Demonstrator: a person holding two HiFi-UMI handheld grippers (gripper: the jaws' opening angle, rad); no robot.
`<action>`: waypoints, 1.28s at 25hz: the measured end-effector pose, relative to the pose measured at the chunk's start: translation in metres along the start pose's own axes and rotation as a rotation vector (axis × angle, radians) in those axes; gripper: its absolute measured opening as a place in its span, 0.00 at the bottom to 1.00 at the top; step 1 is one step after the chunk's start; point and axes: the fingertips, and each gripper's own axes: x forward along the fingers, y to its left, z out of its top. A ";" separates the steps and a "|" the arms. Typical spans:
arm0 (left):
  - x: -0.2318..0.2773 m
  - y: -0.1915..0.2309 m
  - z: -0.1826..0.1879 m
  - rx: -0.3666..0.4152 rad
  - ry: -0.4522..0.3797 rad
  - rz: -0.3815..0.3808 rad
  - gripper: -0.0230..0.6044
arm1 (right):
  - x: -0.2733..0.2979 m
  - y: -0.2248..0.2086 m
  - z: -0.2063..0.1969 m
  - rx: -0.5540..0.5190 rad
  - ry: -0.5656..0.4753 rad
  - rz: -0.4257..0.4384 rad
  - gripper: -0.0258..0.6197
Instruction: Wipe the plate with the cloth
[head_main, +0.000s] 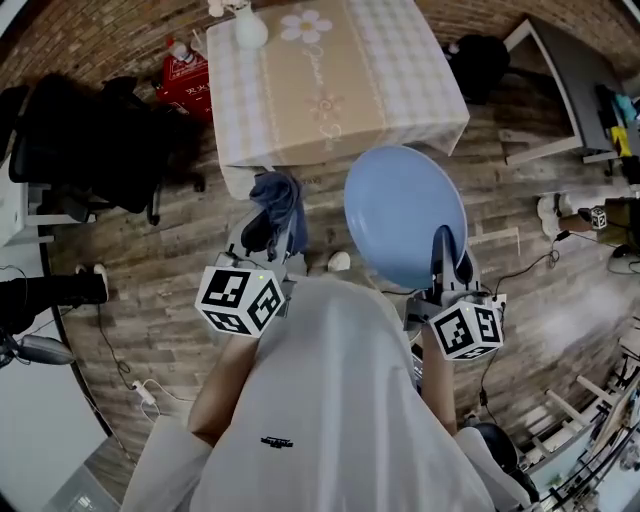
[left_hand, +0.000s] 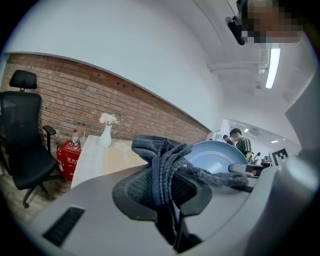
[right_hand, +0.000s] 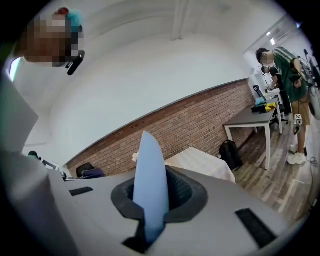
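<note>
Two grippers are loaded, both held in the air just off the near edge of the beige table with the checked cover (head_main: 330, 80). Nearer that table's left corner, the left gripper (head_main: 272, 232) has its jaws clenched on a dark blue-grey knitted cloth (head_main: 278, 198). The left gripper view shows the cloth (left_hand: 165, 165) bunched into ridged folds between the jaws, with one tail trailing sideways toward the plate. It looks soft, limp and light, so it should mould to any surface. The wad standing proud of the jaws is the part to press with.

Nearer the table's right corner, the round pale blue plate (head_main: 402, 212) stands tilted up on edge, apart from the cloth. The right gripper (head_main: 446, 262) pinches it at its lower rim. In the right gripper view the plate (right_hand: 150, 175) appears edge-on as a thin blade clamped between the jaws.

The plate looks stiff, smooth and probably slippery, and it may break if dropped. With only the rim held, a hard push far from the grip could lever it loose. Light strokes close to the clamped edge seem safer. Wiping has not yet begun.
</note>
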 end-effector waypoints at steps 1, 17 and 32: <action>0.001 -0.002 -0.002 -0.002 0.004 0.002 0.13 | -0.002 -0.005 0.002 0.022 -0.011 0.001 0.13; 0.073 0.018 0.015 -0.031 0.044 0.006 0.13 | 0.036 -0.076 0.013 0.103 -0.015 -0.187 0.13; 0.232 0.106 0.127 -0.037 0.070 -0.127 0.13 | 0.217 -0.042 0.075 0.049 -0.033 -0.267 0.13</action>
